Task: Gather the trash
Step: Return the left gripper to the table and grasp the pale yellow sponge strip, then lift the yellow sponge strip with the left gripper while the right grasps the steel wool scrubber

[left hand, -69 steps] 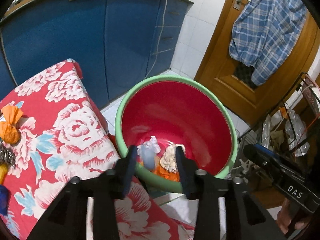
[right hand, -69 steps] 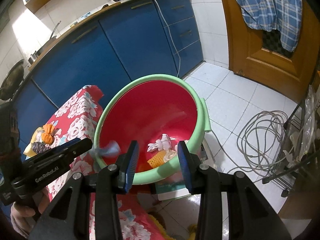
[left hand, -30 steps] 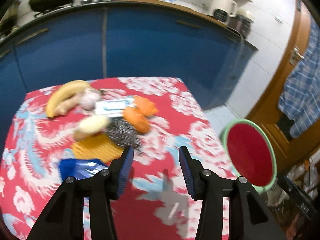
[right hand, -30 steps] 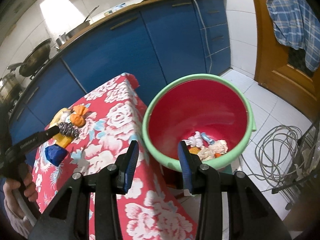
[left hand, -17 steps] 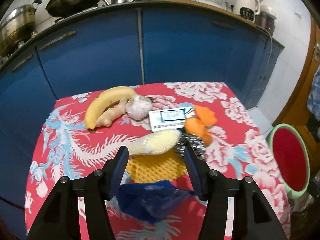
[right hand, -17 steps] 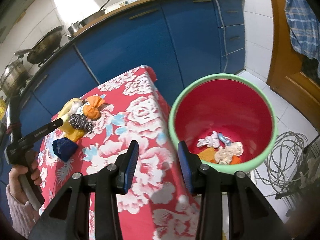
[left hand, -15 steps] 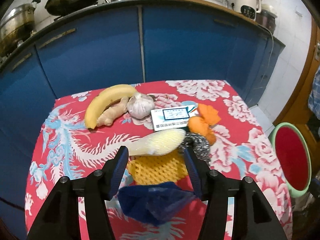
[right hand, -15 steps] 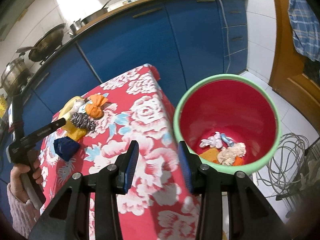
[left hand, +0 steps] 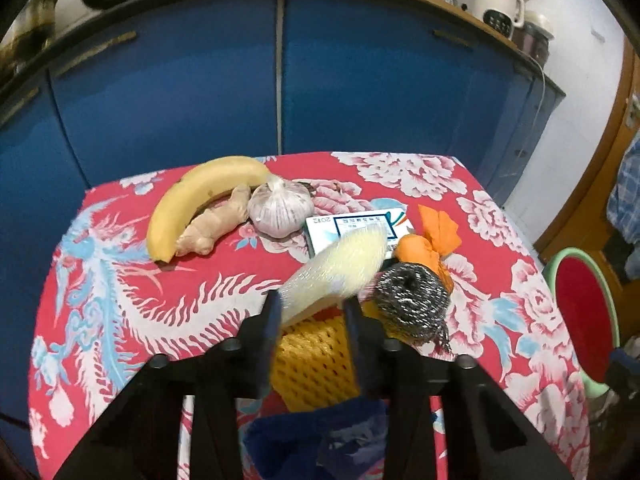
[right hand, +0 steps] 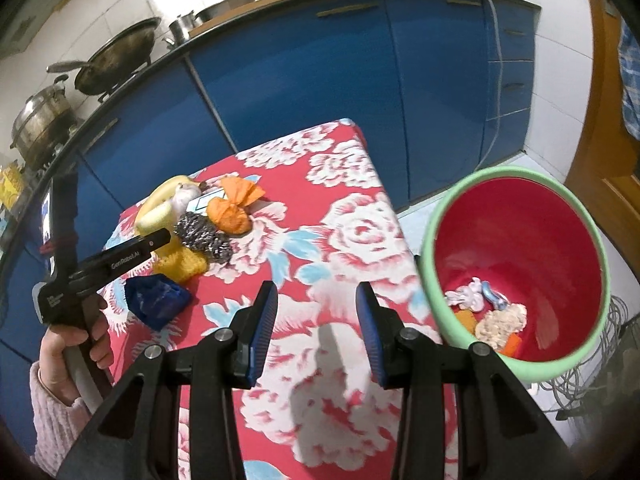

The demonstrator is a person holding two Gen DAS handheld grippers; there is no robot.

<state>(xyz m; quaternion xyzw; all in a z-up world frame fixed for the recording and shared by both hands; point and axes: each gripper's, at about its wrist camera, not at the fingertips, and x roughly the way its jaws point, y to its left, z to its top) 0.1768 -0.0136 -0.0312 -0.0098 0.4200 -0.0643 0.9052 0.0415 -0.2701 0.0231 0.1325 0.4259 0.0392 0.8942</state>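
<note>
My left gripper (left hand: 312,306) is over the pile of trash on the red flowered tablecloth (left hand: 160,300). Its jaws are closing, and the near end of a pale yellow foam net (left hand: 340,264) fills the gap between the pads. Under it lies a yellow-orange mesh net (left hand: 316,356), with a steel scourer (left hand: 412,300), an orange wrapper (left hand: 432,240) and a blue plastic bag (left hand: 320,436) close by. My right gripper (right hand: 316,320) hangs open over bare cloth, holding nothing. To its right stands the green-rimmed red bin (right hand: 520,232), with scraps (right hand: 496,316) at its bottom.
A banana (left hand: 200,196), ginger (left hand: 216,220), garlic (left hand: 280,208) and a small box (left hand: 356,224) lie at the table's far side. Blue cabinets (left hand: 360,80) stand behind. A person's hand (right hand: 76,340) in a pink sleeve holds the left gripper. Cable coils on the floor beyond the bin.
The left gripper came down closer to the pile and narrowed onto the pale net, whose far end now tilts up. The right view swung left, from the bin toward the table.
</note>
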